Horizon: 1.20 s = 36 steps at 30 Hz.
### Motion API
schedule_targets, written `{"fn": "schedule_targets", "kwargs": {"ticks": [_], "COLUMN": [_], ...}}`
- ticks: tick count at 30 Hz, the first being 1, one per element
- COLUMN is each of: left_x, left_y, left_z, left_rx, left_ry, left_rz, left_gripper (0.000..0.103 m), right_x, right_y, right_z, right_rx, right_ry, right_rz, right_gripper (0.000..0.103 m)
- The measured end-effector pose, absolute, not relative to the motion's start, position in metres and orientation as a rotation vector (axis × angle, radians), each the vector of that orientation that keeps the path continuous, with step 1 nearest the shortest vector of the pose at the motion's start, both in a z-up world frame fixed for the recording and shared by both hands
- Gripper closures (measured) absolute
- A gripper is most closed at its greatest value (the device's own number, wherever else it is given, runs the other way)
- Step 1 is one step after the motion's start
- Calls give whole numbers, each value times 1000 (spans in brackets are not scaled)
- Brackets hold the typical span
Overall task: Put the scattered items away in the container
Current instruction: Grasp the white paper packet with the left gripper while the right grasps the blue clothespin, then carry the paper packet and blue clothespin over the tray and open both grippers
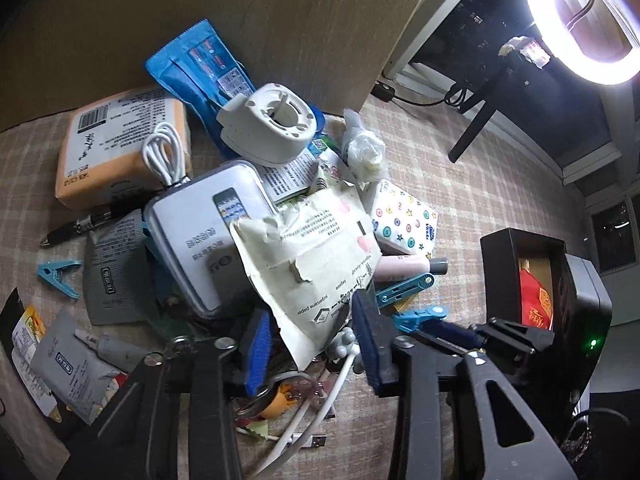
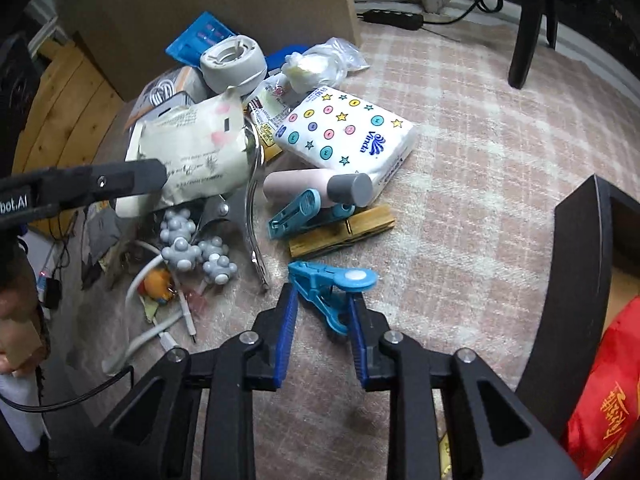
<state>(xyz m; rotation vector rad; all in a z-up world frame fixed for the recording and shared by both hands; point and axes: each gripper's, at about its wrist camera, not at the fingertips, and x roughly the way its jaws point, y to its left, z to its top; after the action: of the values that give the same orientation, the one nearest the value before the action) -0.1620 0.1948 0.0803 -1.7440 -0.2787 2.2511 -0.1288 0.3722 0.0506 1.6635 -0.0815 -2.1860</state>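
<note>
A cream torn paper packet point(image 1: 316, 248) lies on top of the pile, and my left gripper point(image 1: 312, 312) is shut on its lower corner, blue pads on either side. In the right wrist view one left finger point(image 2: 128, 180) presses the same packet point(image 2: 192, 148). A light blue clothes clip point(image 2: 332, 288) lies on the pink checked carpet with my right gripper point(image 2: 322, 296) shut on it. The black container point(image 2: 572, 280) stands at the right with a red packet point(image 2: 608, 380) inside. The left wrist view also shows the container point(image 1: 500, 264) and the right gripper point(image 1: 440, 328).
The pile holds a Vinda tissue pack point(image 2: 344, 132), a pink tube point(image 2: 296, 188), a teal clip point(image 2: 300, 212), a wooden clip point(image 2: 340, 232), grey knobbly balls point(image 2: 188, 248), white cables point(image 2: 140, 332), a silver box point(image 1: 200, 232) and a white round device point(image 1: 268, 120). A cardboard wall point(image 1: 200, 20) stands behind.
</note>
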Motion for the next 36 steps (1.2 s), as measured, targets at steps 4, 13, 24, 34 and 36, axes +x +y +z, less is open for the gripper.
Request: {"fn": "schedule_targets", "kwargs": {"ticks": [4, 13, 24, 34, 36], "left_x": [-161, -153, -131, -100, -92], "left_y": [195, 199, 224, 306, 326], "left_z": [81, 102, 148, 174, 178], "left_rx": [-1734, -1650, -1525, -1431, -1414], "left_ry": [-309, -283, -249, -135, -105], "left_rz": [2272, 2316, 2293, 2173, 2142], "left_gripper": [85, 96, 96, 96, 96], "right_x": [-124, -116, -91, -68, -66], "right_y": [364, 367, 408, 502, 522], "right_z": [48, 56, 96, 137, 140], "right_rx": [1674, 1672, 1608, 1604, 1610], "right_ry": [-12, -16, -146, -278, -304], "right_rz": [-2192, -2224, -2309, -2501, -2544], "right_gripper": [90, 98, 98, 98, 98]}}
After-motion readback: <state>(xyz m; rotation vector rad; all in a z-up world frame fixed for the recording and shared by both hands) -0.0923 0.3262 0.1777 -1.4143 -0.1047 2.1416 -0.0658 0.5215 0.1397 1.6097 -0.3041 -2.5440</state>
